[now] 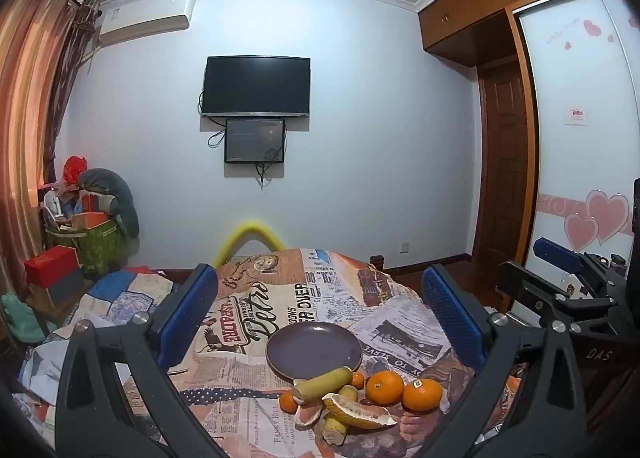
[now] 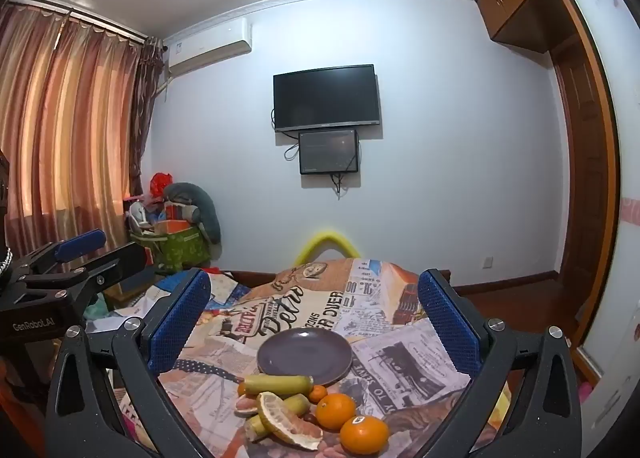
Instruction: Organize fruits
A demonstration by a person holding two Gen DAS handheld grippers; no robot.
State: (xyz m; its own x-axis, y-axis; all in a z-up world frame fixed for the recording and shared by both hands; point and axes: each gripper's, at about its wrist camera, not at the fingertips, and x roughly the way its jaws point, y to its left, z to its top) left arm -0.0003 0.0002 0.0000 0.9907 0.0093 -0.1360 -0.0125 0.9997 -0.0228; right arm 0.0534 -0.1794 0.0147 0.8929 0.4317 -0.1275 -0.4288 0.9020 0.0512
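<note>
Both grippers, left gripper (image 1: 320, 322) and right gripper (image 2: 314, 322), gape empty; I'd pinch the firm, round sticker orange (image 2: 364, 434) across its middle

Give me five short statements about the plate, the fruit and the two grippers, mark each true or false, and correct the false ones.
1. The purple plate holds an orange. False: it is bare.
2. The orange with the sticker lies on the printed cloth. True.
3. The left gripper is shut on a fruit. False: its jaws stand open with nothing gripped.
4. The right gripper is open. True.
5. The fruit lies beyond the plate. False: it lies on the near side.
</note>
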